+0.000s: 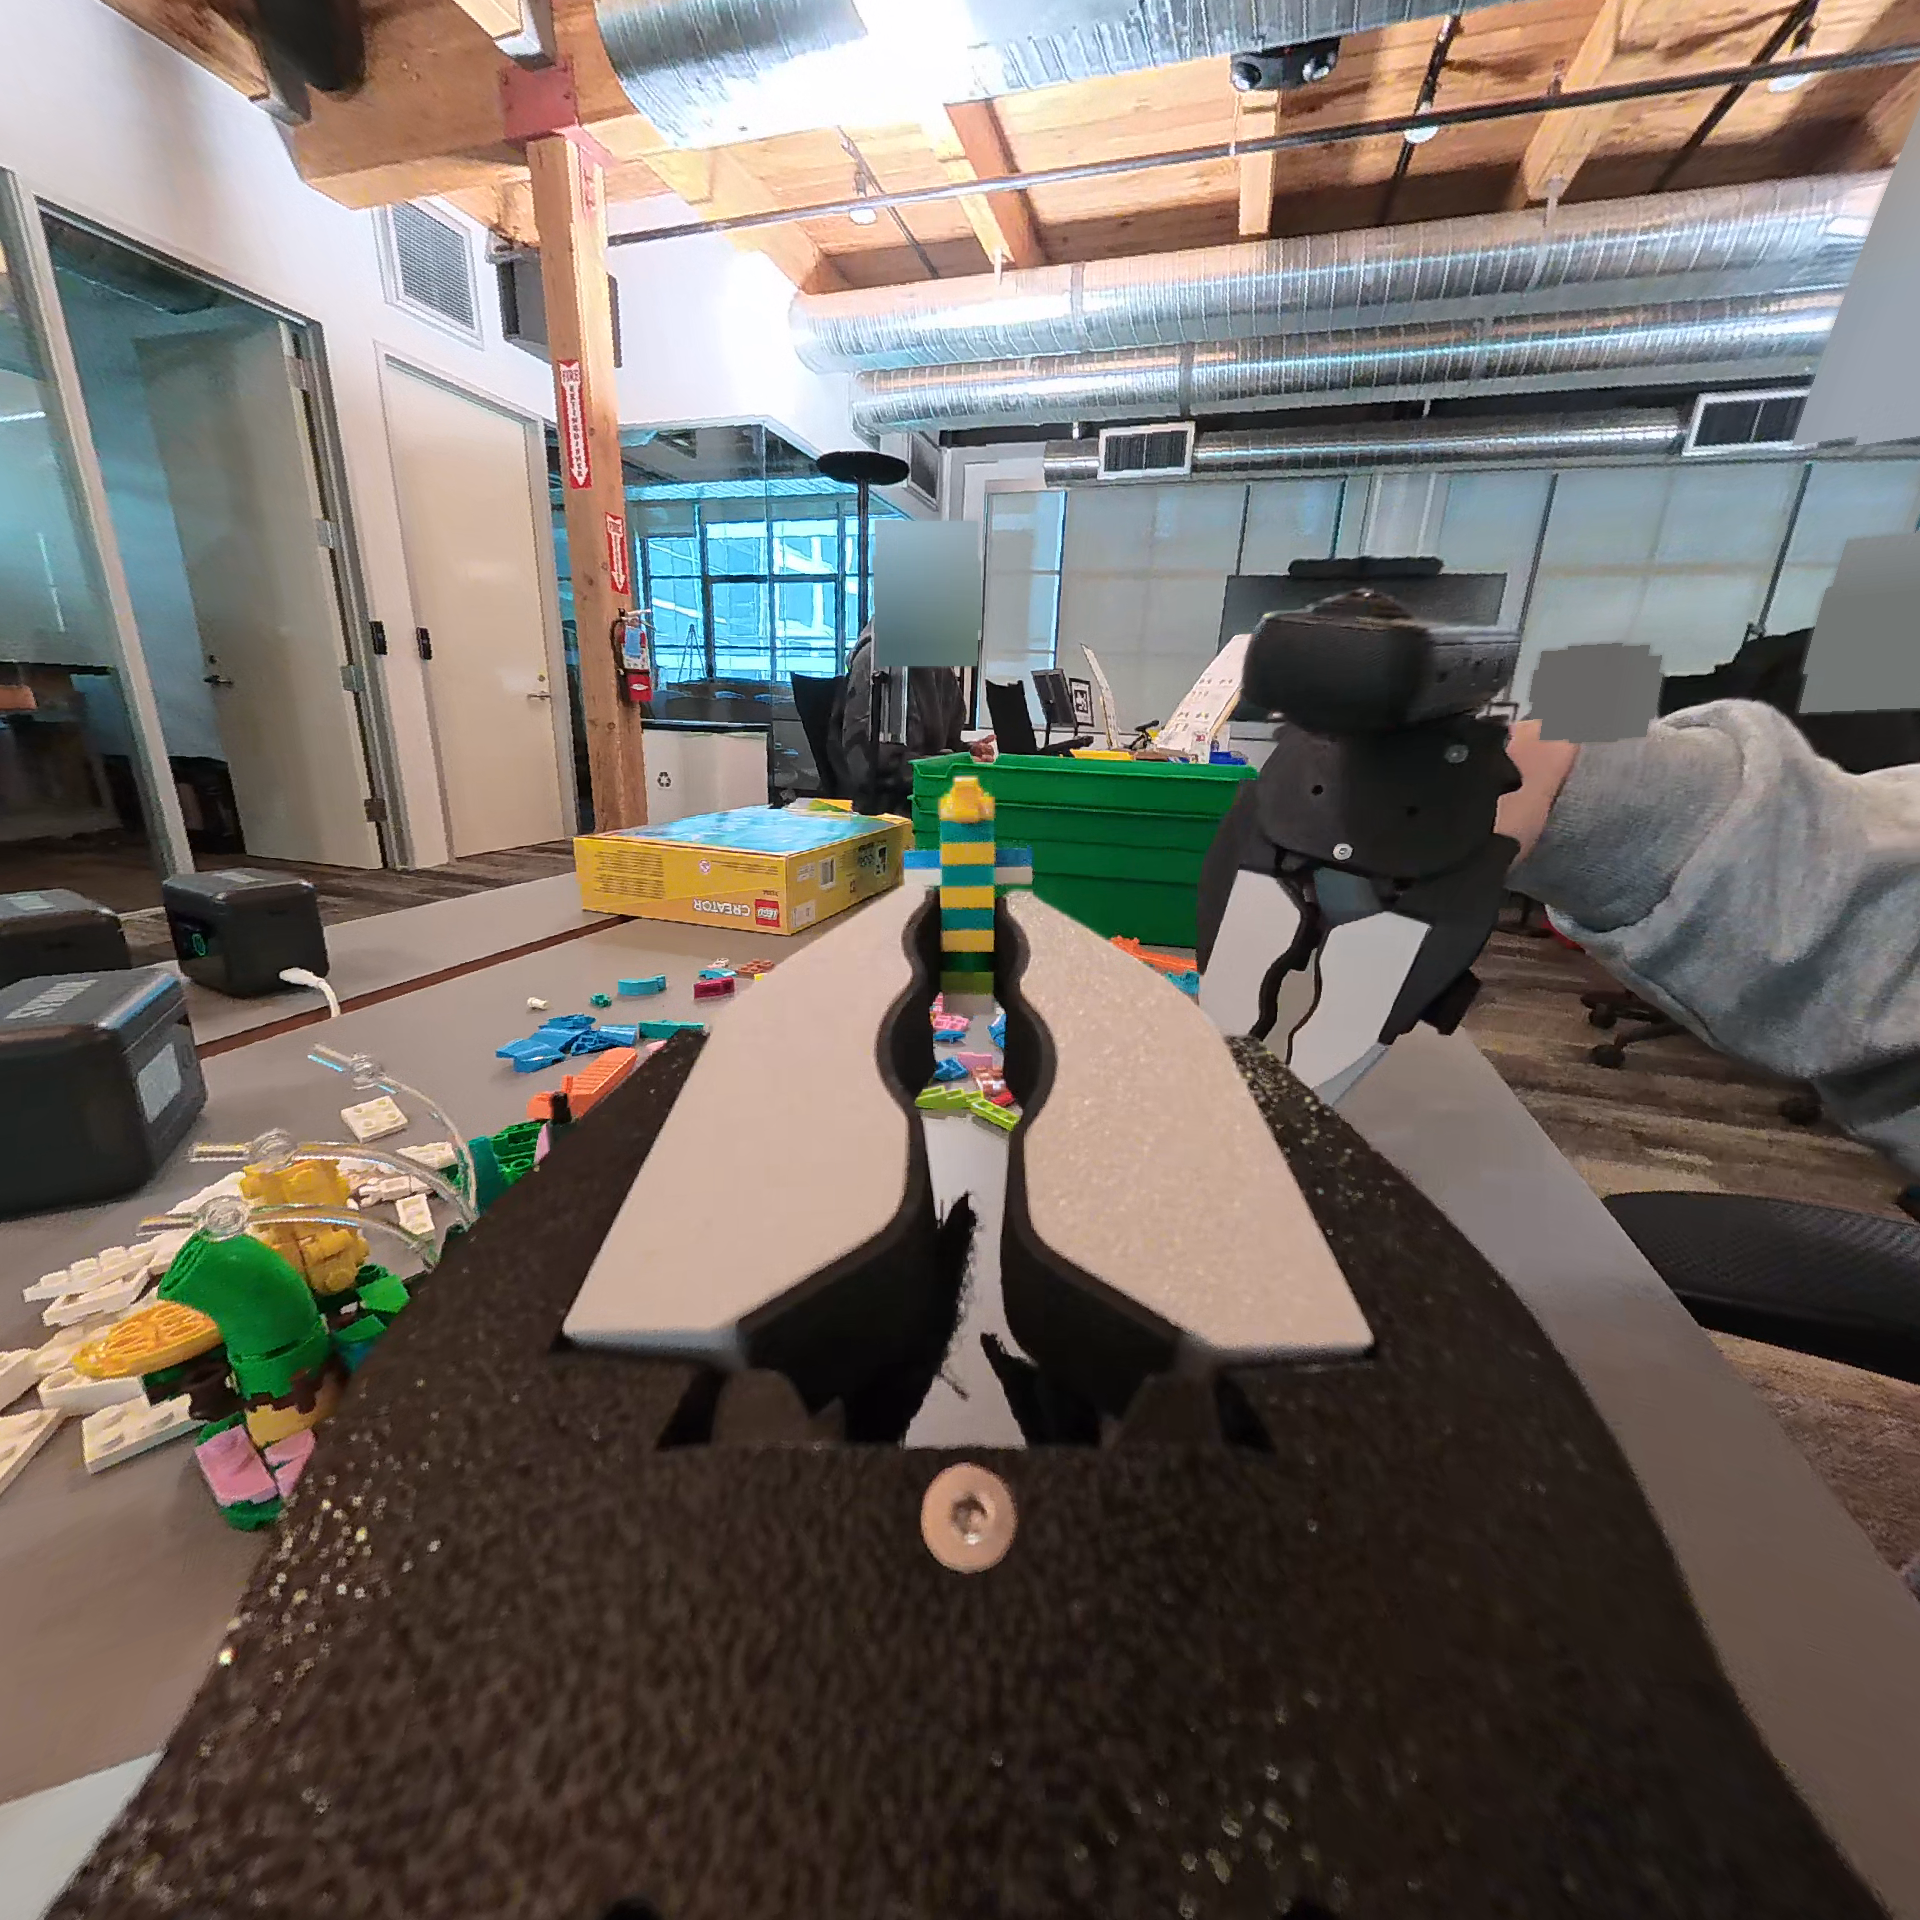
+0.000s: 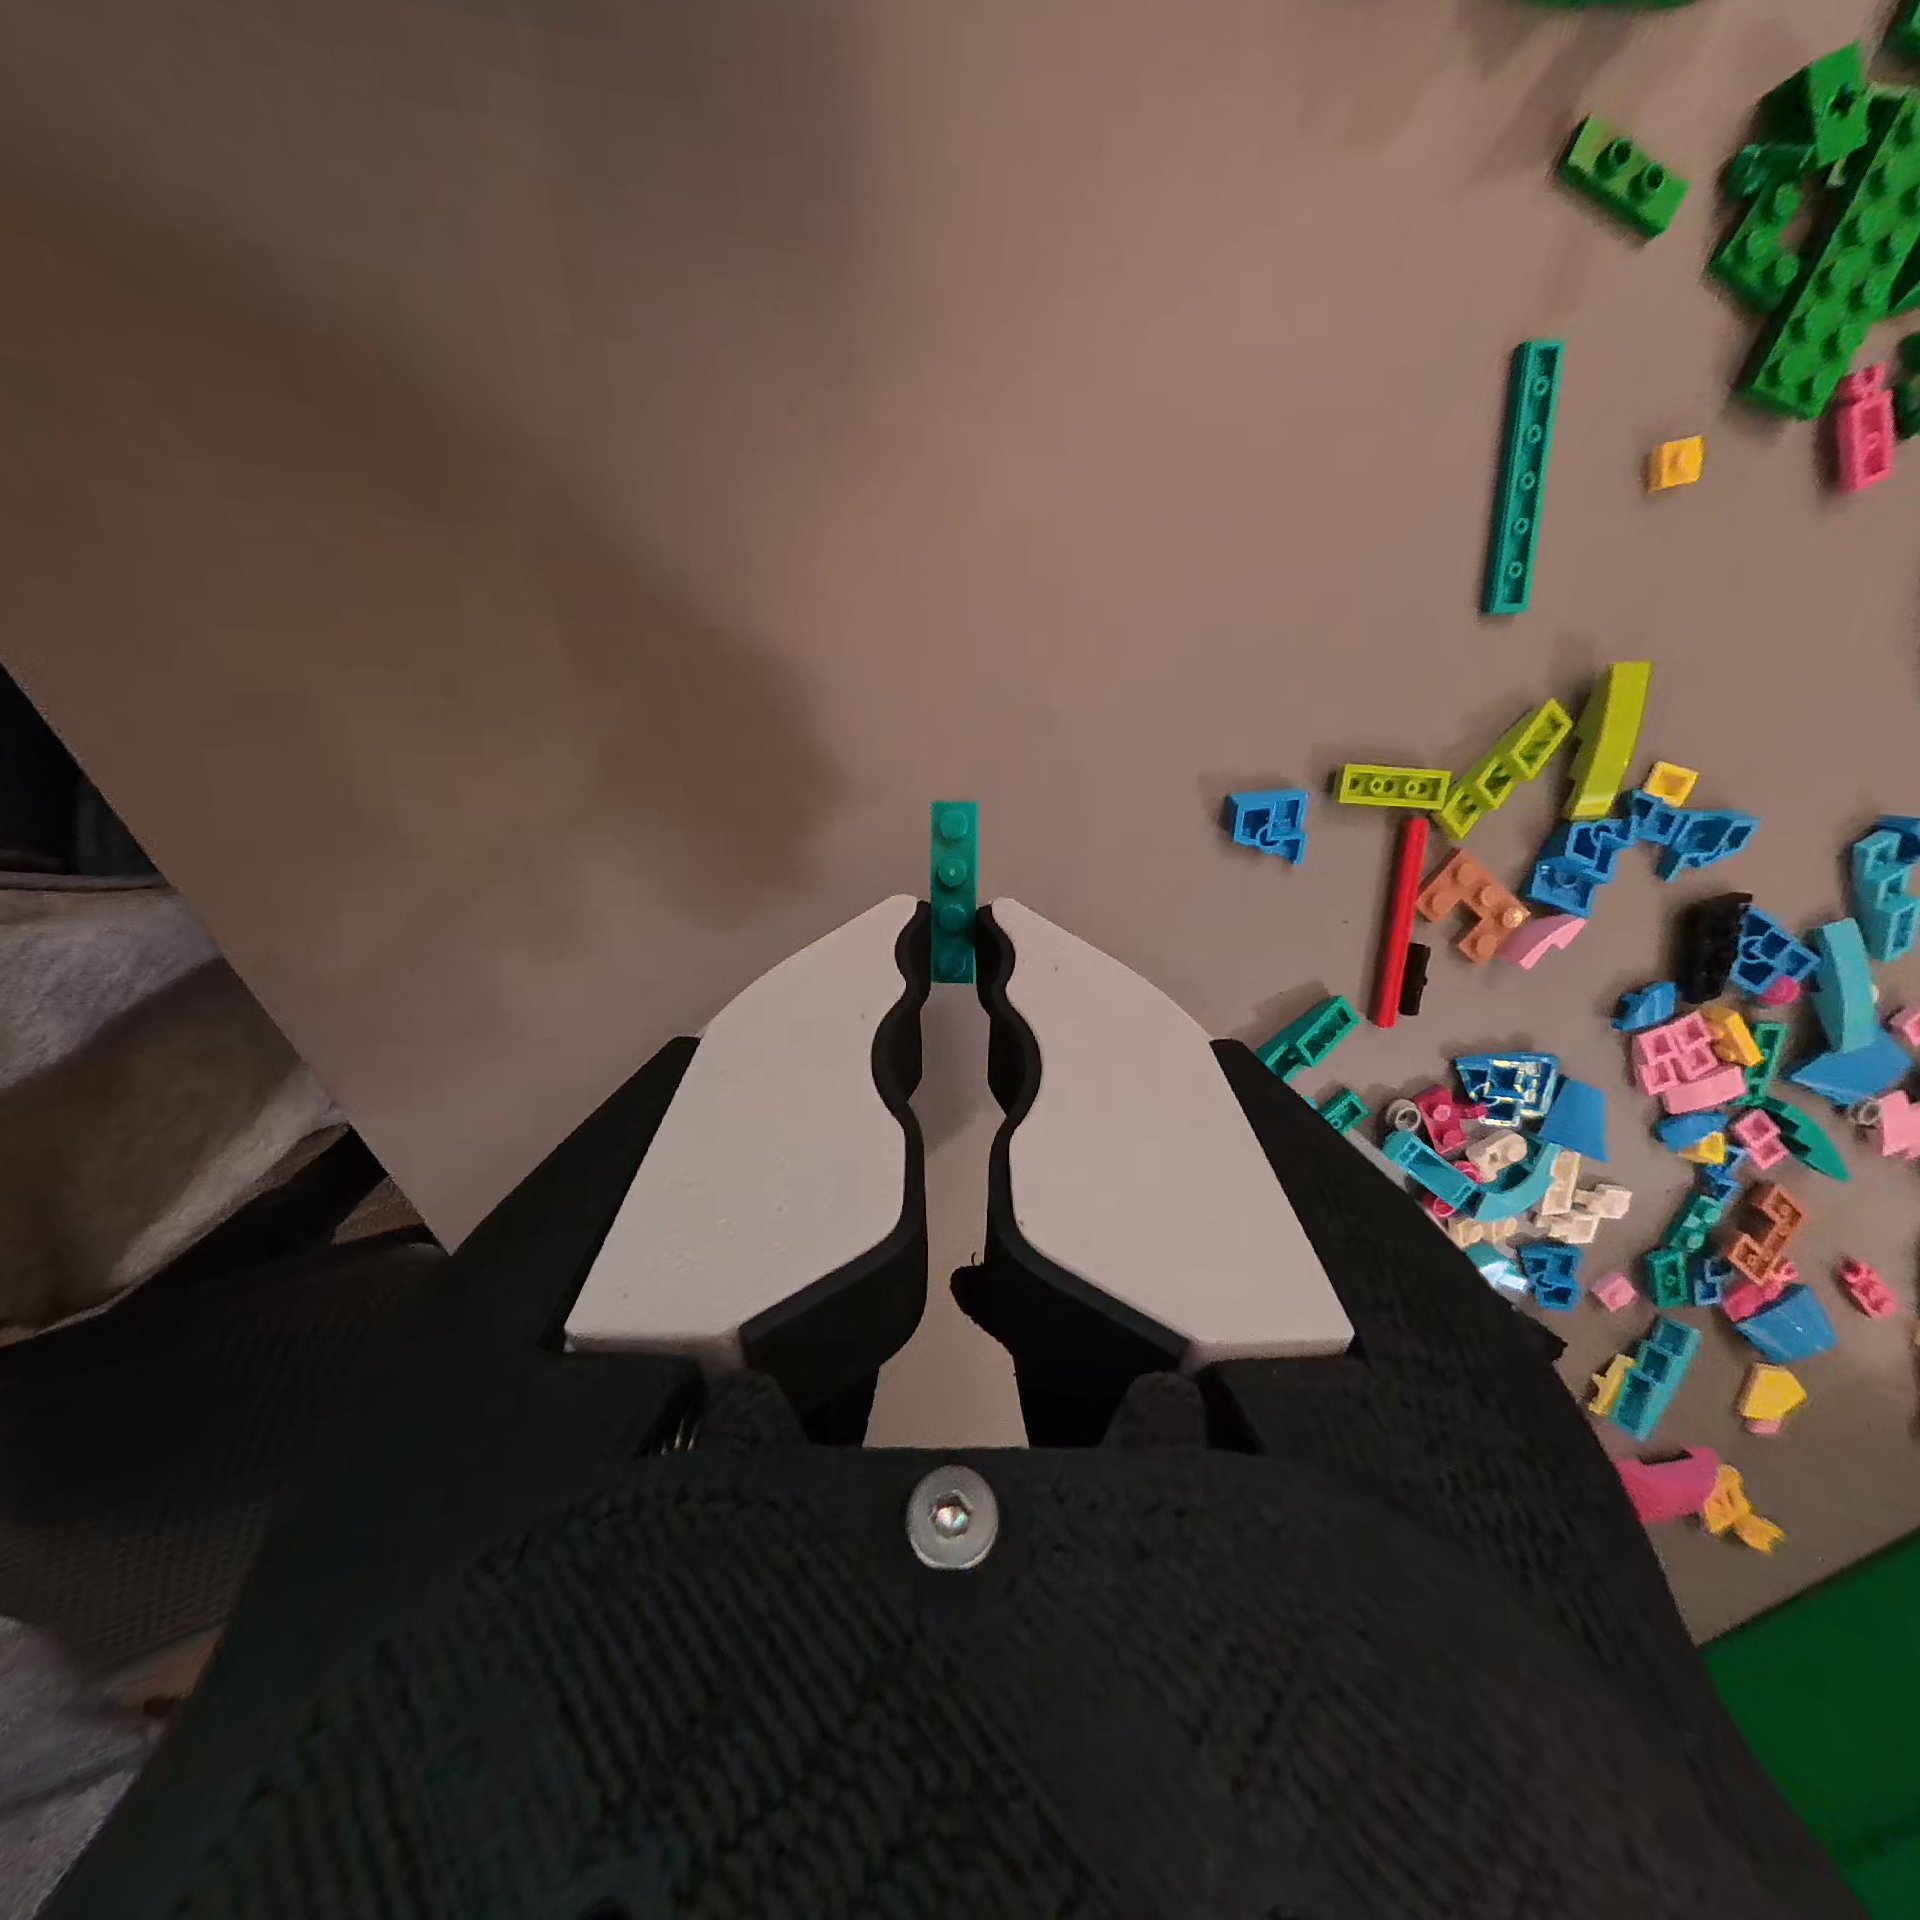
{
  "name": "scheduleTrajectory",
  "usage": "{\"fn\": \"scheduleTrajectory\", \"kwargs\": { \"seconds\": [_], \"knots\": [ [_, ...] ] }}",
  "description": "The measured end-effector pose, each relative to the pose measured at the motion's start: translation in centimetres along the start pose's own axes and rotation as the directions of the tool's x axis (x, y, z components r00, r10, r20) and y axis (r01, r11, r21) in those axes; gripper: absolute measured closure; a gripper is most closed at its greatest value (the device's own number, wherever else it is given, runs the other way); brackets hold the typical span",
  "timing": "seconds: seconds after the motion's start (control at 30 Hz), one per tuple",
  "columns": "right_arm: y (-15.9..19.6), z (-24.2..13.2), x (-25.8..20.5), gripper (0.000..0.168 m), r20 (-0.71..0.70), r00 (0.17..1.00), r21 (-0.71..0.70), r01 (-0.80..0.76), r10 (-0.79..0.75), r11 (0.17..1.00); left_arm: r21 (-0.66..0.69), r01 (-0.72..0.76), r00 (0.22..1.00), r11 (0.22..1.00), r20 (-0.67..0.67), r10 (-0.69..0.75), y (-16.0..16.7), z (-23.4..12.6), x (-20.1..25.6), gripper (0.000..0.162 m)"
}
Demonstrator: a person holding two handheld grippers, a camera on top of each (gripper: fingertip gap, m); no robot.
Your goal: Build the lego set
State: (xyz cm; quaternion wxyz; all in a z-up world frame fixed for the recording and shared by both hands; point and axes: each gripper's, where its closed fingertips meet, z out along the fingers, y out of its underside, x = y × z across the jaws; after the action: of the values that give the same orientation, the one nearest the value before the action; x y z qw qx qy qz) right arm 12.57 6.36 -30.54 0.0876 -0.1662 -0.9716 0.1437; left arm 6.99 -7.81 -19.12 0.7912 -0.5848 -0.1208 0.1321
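While my left gripper [image 1: 968, 935] clamps the upright striped tower [image 1: 966, 894], my right gripper [image 2: 954, 935] pinches 1 teal plate [image 2: 954, 883] lengthwise, well apart rightward.

Grey table [image 2: 623, 416], scattered loose lego pieces [image 2: 1662, 1091], yellow lego box [image 1: 743, 868], green bins [image 1: 1101, 842], black boxes [image 1: 94, 1081]

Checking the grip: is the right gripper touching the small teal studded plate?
Touching. The right wrist view shows the right gripper pinching the small teal studded plate.
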Motion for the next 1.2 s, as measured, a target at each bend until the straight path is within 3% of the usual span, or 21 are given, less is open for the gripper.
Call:
{"fn": "scheduleTrajectory", "kwargs": {
  "seconds": [0.27,0.47,0.53,0.63,0.77,0.87,0.93,1.2],
  "knots": [
    [0.6,1.4,0.2,0.161,0.033,0.999,-0.085,0.025,-0.023,0.996,-0.018,-0.009,0.999,1.0,-0.032,0.008,0.4,0.3,0.6,0.154],
    [1.1,1.0,0.7,0.139,0.07,0.997,-0.131,-0.001,0.011,0.991,-0.02,-0.006,0.999,1.0,-0.039,0.005,0.5,0.3,0.7,0.154],
    [-0.1,0.2,2.1,0.14,0.05,0.996,-0.041,-0.07,0.072,0.997,-0.021,-0.004,0.999,1.0,-0.038,0.004,0.5,0.3,0.6,0.154],
    [-1.7,-0.5,5.3,0.15,0.024,0.952,0.086,-0.305,0.304,0.948,-0.021,-0.001,0.999,1.0,-0.04,0.0,0.5,0.3,0.6,0.154],
    [-1.1,0.4,8.6,0.152,0.029,0.821,0.089,-0.57,0.57,0.817,-0.023,-0.005,0.999,1.0,-0.048,0.004,0.5,0.4,0.8,0.154],
    [-2.0,1.1,8.8,0.152,0.166,0.724,0.09,-0.688,0.67,0.72,-0.025,-0.005,0.999,1.0,-0.052,0.003,0.5,0.4,0.9,0.154],
    [-1.9,1.6,9.1,0.149,0.164,0.698,0.066,-0.713,0.697,0.698,-0.026,-0.005,0.998,1.0,-0.055,0.004,0.6,0.4,1.0,0.154],
    [-1.1,3.1,8.8,0.146,0.073,0.741,-0.035,-0.667,0.667,0.744,-0.029,0.001,0.998,1.0,-0.063,-0.003,0.6,0.5,1.1,0.154]
  ]
}}
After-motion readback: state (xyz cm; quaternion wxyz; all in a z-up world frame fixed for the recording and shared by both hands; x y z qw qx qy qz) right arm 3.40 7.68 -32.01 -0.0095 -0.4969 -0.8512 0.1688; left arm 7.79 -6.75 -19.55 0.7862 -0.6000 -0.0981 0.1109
